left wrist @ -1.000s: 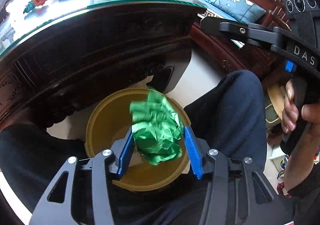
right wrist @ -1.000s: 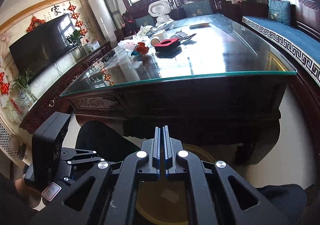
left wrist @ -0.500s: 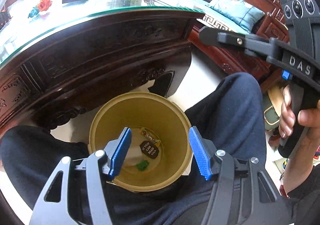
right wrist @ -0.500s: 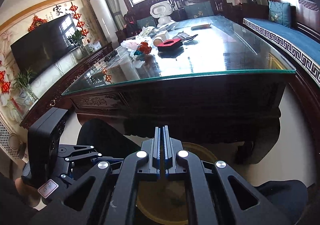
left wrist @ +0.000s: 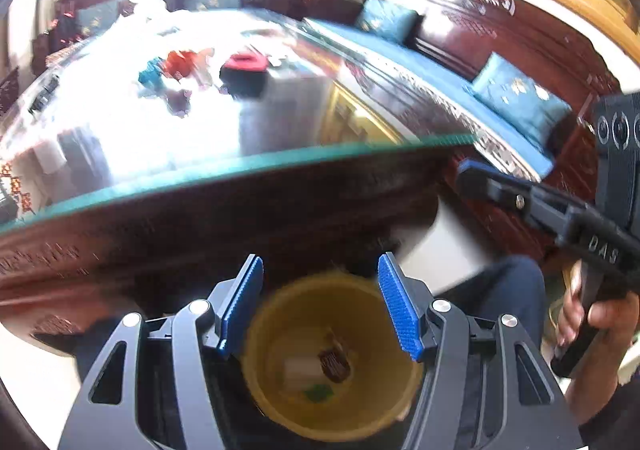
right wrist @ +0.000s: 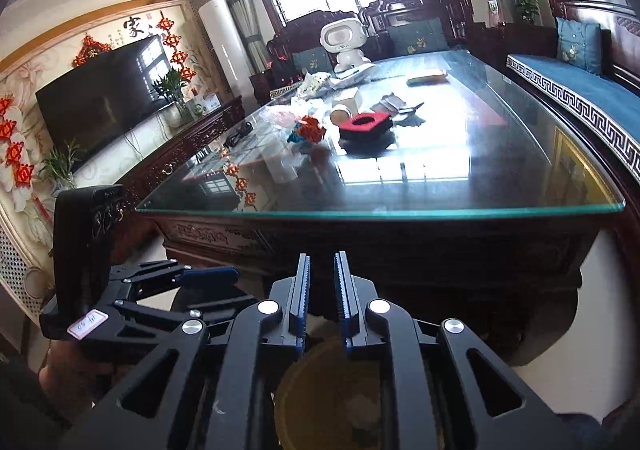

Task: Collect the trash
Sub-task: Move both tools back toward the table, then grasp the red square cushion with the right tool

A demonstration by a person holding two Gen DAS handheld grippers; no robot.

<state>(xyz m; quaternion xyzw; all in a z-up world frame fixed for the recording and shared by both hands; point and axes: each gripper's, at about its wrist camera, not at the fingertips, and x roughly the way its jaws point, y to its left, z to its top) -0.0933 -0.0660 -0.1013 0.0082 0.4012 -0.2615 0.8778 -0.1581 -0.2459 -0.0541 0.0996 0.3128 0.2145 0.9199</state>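
My left gripper [left wrist: 320,302] has its blue pads [left wrist: 396,306] standing about half apart with nothing between them; over the last second the jaws have been opening, and the crumpled green wrapper they held a second ago now lies as a small green scrap [left wrist: 318,393] on the bottom of the yellow bin [left wrist: 276,314], beside a white piece and a dark wrapper. The bin sits on the floor between my knees, right under both grippers and just off the near edge of the table. My right gripper [right wrist: 322,286] has just been opening too: its jaws were pressed together and now stand a narrow slit apart, empty.

So I judge the drop step finished and the reach for the next item beginning. The left view is blurred and has swung up from the bin toward the glass tabletop [right wrist: 460,178].

What is left to collect looks to sit near the middle of the table toward its far-left side: an orange-red crumpled piece [right wrist: 312,128] touching a teal one [right wrist: 297,137], with pale wrappers behind. The red-and-black box [right wrist: 366,126] beside them may not be trash; I cannot tell.

Next I would need to carry a gripper up over the near edge, widen its jaws and come down on the orange-red piece without skating it across the slick glass.
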